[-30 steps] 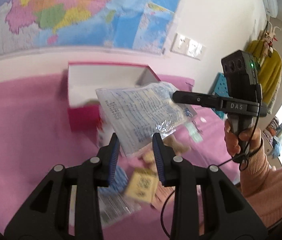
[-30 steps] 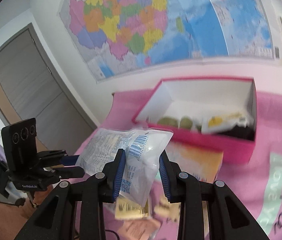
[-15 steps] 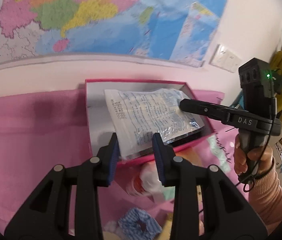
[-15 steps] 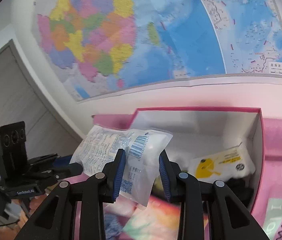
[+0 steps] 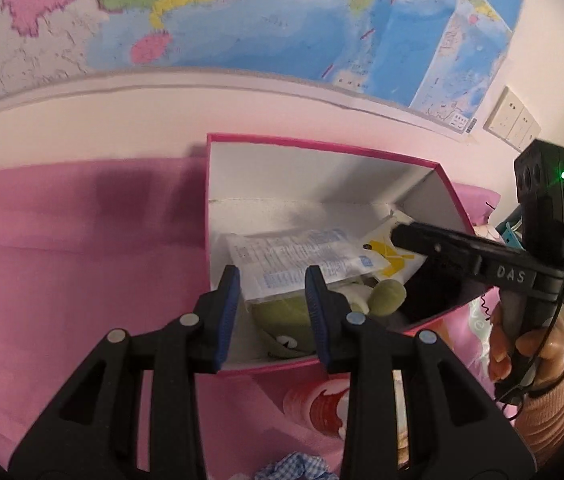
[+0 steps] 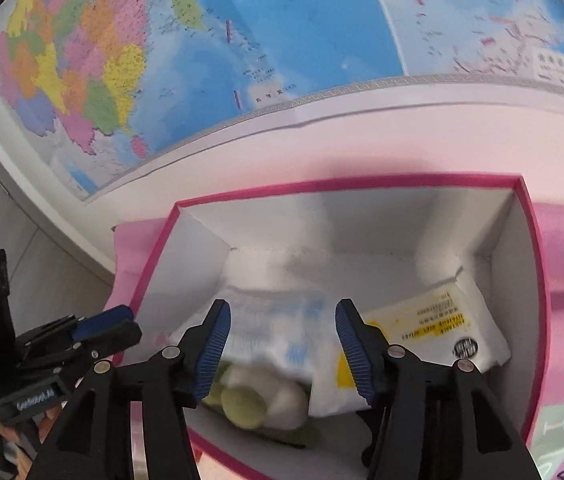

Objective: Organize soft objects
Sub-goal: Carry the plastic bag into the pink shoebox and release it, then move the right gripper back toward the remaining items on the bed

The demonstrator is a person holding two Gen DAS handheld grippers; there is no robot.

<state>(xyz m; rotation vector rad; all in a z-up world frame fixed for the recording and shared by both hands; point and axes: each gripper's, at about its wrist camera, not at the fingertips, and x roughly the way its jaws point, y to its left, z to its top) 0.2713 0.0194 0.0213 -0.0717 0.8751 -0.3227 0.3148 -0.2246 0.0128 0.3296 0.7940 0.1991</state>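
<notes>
Directly below and ahead of both grippers, the pink box [image 6: 530, 240] sits open on the pink cloth [image 5: 82, 240], and the clear printed packet [image 5: 294, 256] lies across its contents, inside the box. The step in hand, by judgement, is releasing this packet into the box. To do it well, open one gripper fully before the other, let the packet settle flat on the items beneath, and withdraw each gripper upward along its own fingers so that the soft film is not dragged back over the rim. Beneath the packet, nearer the grippers, lies a green plush toy [image 5: 282, 320]; to the right of the packet, against the right wall of the box, lies a white pack with yellow print [image 6: 434, 328]. The left gripper [image 5: 272, 308] has its jaws drawn close, pressing the near edge of the packet between the blue pads [image 5: 230, 304]. The right gripper [image 6: 280, 348] has its jaws opening; the packet lies between and beneath them, and the pads no longer appear to press on it. Outside the box, below the left gripper, a red-and-white pack [image 5: 318, 404] and a blue checked scrunchie [image 5: 294, 466] remain on the cloth.
</notes>
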